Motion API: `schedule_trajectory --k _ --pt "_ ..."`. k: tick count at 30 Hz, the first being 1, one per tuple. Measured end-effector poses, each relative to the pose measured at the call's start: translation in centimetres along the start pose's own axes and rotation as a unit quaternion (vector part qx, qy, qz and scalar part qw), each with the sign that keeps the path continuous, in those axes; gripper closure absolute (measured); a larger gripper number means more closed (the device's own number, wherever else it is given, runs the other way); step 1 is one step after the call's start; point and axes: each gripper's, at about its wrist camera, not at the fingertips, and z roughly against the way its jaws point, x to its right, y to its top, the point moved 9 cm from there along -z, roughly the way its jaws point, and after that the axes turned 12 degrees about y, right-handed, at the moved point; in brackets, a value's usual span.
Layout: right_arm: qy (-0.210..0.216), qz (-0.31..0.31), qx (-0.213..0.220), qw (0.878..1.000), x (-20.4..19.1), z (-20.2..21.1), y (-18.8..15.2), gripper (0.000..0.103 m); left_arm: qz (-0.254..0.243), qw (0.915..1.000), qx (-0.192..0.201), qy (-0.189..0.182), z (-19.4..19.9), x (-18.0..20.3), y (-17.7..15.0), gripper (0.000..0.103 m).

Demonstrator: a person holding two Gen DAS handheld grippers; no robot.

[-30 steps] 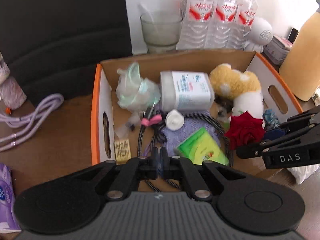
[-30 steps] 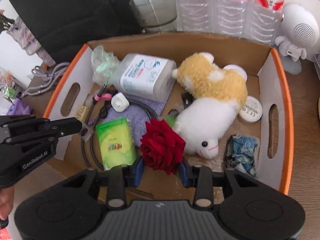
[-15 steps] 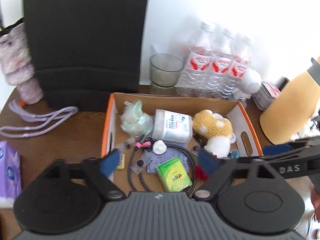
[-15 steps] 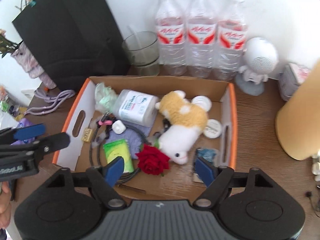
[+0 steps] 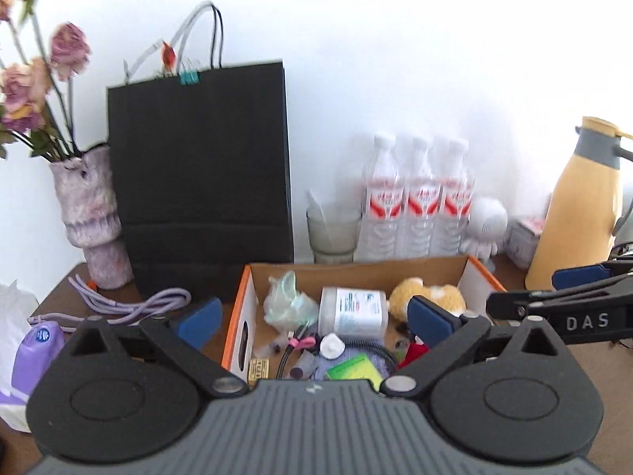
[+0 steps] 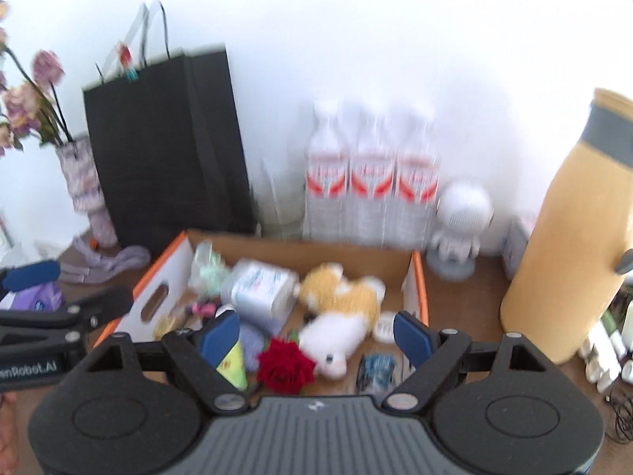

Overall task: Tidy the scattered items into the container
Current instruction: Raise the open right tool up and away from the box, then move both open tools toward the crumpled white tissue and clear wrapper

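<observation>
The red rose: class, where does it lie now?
In the right wrist view, the rose lies inside the box, near its front edge, between the green packet and the plush toy.

Behind the box (image 5: 480,273), three bottles (image 5: 417,213), one glass (image 5: 333,232), one bag (image 5: 199,170) and one jug (image 5: 579,206) are counted. Inside the box, one rose (image 6: 285,365) and one plush toy (image 6: 339,308) are seen.

bright white wall (image 5: 395,59) behind a brown wooden table (image 6: 455,301).
</observation>
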Motion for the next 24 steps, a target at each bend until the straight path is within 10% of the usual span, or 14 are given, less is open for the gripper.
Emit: schedule_trajectory --k 14,24 --pt "0.020 -0.023 0.102 0.994 -2.9 5.9 -9.3 0.018 0.045 0.9988 0.021 -0.005 7.0 -1.6 -8.3 0.000" --pt "0.010 -0.043 0.017 0.999 -5.2 10.7 -19.3 0.019 -0.001 0.9961 -0.073 -0.049 13.1 -1.6 -18.8 0.000"
